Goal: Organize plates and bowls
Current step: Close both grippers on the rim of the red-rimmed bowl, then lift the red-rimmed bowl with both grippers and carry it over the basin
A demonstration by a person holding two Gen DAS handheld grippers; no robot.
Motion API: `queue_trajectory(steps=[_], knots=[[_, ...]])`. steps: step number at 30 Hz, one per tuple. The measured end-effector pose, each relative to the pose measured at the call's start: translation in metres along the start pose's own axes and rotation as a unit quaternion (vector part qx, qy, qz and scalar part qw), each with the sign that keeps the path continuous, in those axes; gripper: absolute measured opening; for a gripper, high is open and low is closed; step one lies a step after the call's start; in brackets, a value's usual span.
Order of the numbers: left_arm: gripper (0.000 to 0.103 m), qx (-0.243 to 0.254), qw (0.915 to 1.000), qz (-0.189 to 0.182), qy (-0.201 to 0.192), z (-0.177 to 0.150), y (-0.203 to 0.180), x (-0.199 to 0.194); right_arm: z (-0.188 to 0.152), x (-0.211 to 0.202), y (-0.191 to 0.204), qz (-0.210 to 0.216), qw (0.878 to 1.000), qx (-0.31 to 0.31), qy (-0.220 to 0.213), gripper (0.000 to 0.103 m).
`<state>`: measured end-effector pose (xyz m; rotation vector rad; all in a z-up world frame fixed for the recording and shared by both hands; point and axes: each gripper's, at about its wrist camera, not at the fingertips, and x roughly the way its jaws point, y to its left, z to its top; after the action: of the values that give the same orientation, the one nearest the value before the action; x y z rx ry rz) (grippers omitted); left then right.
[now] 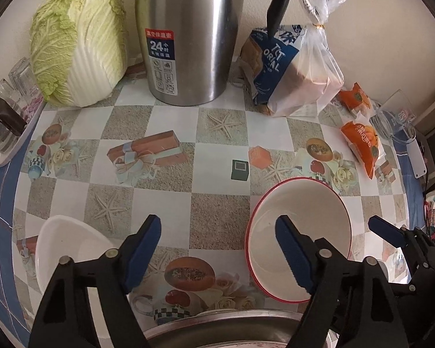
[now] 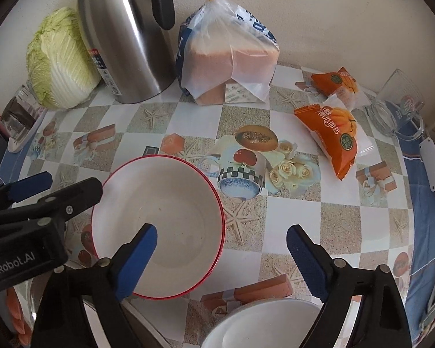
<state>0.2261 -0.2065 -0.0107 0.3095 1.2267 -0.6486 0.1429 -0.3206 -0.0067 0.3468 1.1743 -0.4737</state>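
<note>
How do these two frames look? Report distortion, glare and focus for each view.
Left wrist: strong fisheye bending, dark corners; soft window glare streaks down the steel thermos; the red-rimmed bowl is sharp, lit evenly. Right wrist: same barrel curve at the table edge; the bread bag shines faintly; the open right gripper casts little shadow.

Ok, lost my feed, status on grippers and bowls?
Left gripper open, right gripper open, both empty. Red-rimmed bowl on table, ungrasped. White bowl apart. Nothing blocking.

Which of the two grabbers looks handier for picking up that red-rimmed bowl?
Probably the right gripper: it is open, with one finger over the red-rimmed bowl. The left gripper, also open, faces bare tablecloth beside it.
</note>
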Motion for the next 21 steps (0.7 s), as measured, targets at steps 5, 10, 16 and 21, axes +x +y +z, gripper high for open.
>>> queue_trajectory(steps=[5,10,16,21], knots=[[0.055,0.000,0.9995,-0.012,0.030,-0.005,-0.005,0.021,-0.003,0.014,-0.003,0.003,1.000,0.010,0.018,0.077],[0.032,0.001,0.9981,-0.035,0.050,-0.010,-0.010,0.036,-0.004,0.024,-0.006,0.014,0.999,0.022,0.033,0.045],[0.015,-0.004,0.9969,-0.042,0.066,-0.017,-0.015,0.047,-0.006,0.028,-0.010,0.043,0.997,0.049,0.039,0.026],[0.012,0.003,0.9972,-0.042,0.061,-0.020,-0.020,0.046,-0.007,0.024,-0.008,0.057,0.996,0.054,0.038,0.014]])
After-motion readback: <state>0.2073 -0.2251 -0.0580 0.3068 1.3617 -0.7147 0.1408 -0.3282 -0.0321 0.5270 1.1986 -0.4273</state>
